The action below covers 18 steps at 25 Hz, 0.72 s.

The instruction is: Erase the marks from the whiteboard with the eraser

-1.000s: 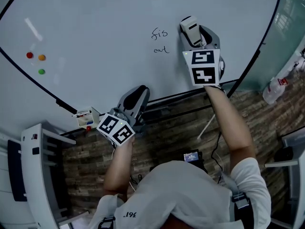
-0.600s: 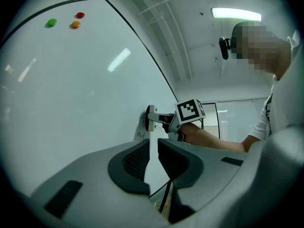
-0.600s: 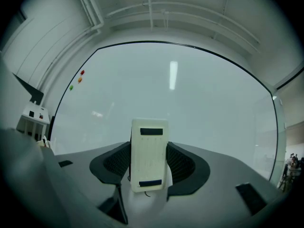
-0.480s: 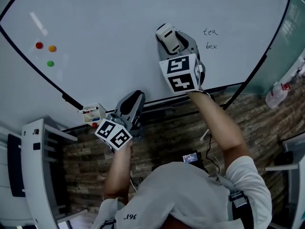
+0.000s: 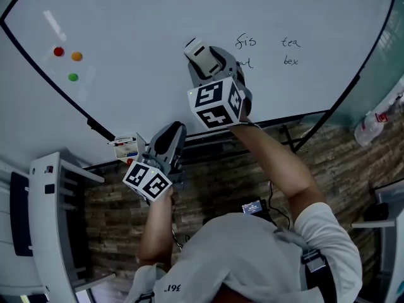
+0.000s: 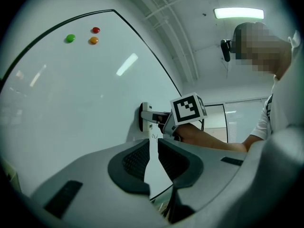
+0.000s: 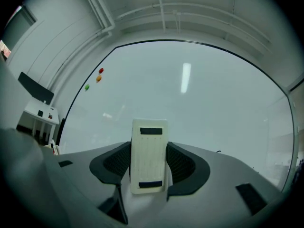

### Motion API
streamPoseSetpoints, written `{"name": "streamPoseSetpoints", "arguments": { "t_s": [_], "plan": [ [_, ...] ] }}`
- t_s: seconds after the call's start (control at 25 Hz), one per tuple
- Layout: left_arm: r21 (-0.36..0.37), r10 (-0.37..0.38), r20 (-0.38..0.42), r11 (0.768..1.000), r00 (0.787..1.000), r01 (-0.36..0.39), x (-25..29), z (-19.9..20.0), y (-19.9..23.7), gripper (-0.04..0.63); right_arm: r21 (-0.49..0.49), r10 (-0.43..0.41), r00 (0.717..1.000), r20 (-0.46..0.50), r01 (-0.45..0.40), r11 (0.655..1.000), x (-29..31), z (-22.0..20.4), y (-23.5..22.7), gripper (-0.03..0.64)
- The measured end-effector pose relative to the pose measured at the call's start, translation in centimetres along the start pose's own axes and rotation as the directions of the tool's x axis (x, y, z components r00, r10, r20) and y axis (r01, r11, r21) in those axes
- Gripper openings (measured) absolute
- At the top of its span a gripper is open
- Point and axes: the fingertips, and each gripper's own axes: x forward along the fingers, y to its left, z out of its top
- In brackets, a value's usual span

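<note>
Right tongs (image 5: 205, 59) press eraser (image 5: 197, 48) against whiteboard (image 5: 139, 24), open leftward.

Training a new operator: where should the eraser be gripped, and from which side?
Grip the eraser by its two long edges, coming from its back, as the right hand-held gripper does: the slab is narrow there, and its wiping face is left flat on the whiteboard.

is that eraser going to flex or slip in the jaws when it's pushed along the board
Probably stiff: the eraser looks like a flat, straight-edged plastic block with no bend where the right gripper clamps it. Likely light, being thin. It might pivot a little, since the jaws grip only its lower sides.
</note>
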Motion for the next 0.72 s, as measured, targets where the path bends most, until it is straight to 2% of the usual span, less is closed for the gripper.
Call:
{"name": "streamPoseSetpoints", "arguments": {
  "t_s": [0.24, 0.72],
  "plan": [
    [-0.003, 0.008, -0.005, 1.0, 1.0, -0.008, -0.6, -0.1, 0.4, 0.044, -0.017, -0.072, 0.997, -0.005, 0.072, 0.997, 0.4, 0.0, 0.1, 0.253],
    [0.001, -0.005, -0.005, 1.0, 1.0, 0.005, 0.6, -0.2, -0.2, 0.044, 0.028, -0.085, 0.995, -0.041, 0.087, 0.996, 0.5, -0.5, -1.1, 0.253]
  ]
}}
